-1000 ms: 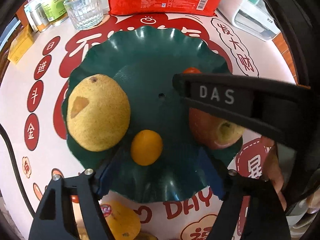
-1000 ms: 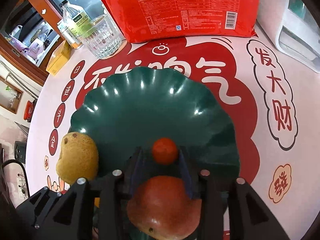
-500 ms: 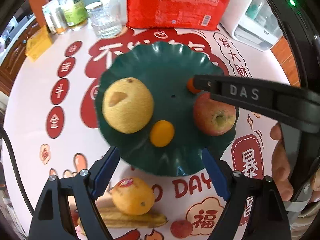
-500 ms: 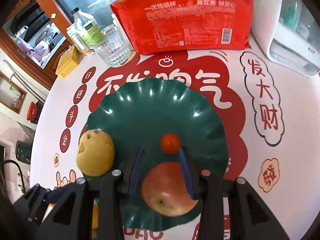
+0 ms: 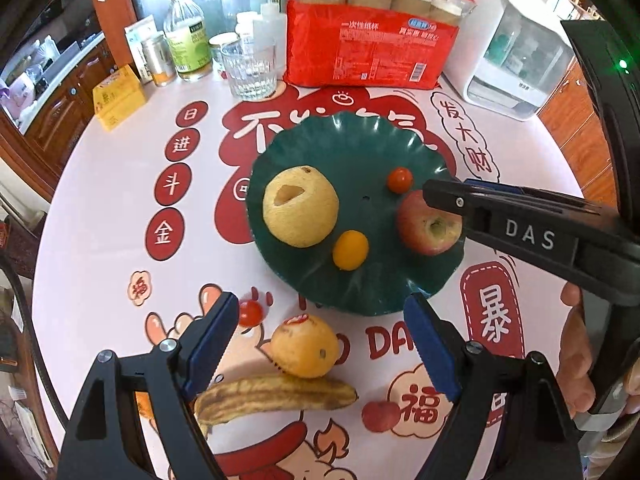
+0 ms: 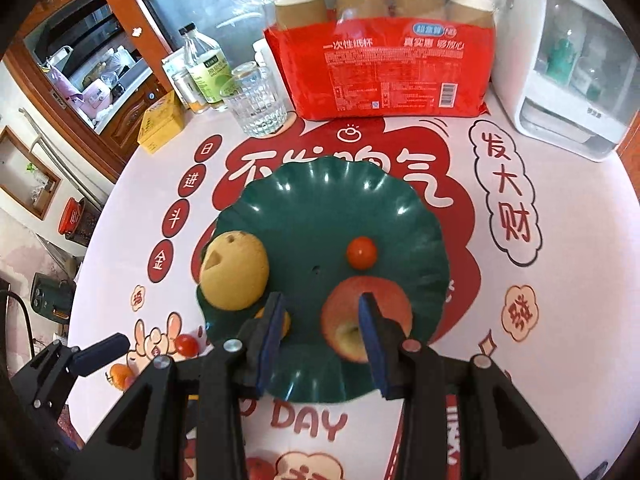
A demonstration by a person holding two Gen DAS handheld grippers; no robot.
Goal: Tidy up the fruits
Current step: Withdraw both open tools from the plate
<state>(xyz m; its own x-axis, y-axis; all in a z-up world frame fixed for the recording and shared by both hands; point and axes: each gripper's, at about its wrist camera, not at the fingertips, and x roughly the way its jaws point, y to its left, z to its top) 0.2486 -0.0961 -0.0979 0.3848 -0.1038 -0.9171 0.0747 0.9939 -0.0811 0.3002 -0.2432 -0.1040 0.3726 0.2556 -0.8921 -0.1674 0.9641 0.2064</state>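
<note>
**Q:** Left wrist view first: what is the left hand-held gripper [image 5: 320,344] doing?

**A:** It is released, its blue pads spread wide and holding nothing. Between the pads, on the bench [image 5: 100,200], lies an orange [image 5: 306,346] touching a browned banana [image 5: 276,398] that lies nearer the camera. A cherry tomato [image 5: 250,312] sits just beside the left pad.

**Q:** And beyond the fingertips?

**A:** A green scalloped plate [image 5: 348,148] carries a pear [image 5: 300,206], a small kumquat [image 5: 351,250] just beside it, a red apple [image 5: 430,226] and a second cherry tomato [image 5: 400,179]. The right hand-held gripper [image 5: 460,196] reaches in from the right, its tip over the apple. Farther off stand a glass [image 5: 250,72] and a red cup package [image 5: 368,52].

**Q:** Right wrist view: how does the right hand-held gripper [image 6: 322,320] stand?

**A:** Its jaws are parted and empty. The apple [image 6: 352,308] lies on the plate [image 6: 320,200] with the right pad in front of it; it is not clamped. The kumquat [image 6: 285,320] peeks out behind the left pad, the pear [image 6: 234,272] sits left of that, at the plate's edge, and the tomato [image 6: 361,253] lies just ahead of the apple.

**Q:** Anything off the plate?

**A:** The other cherry tomato [image 6: 187,344] lies to the lower left, near the left hand-held gripper [image 6: 100,350].
</note>
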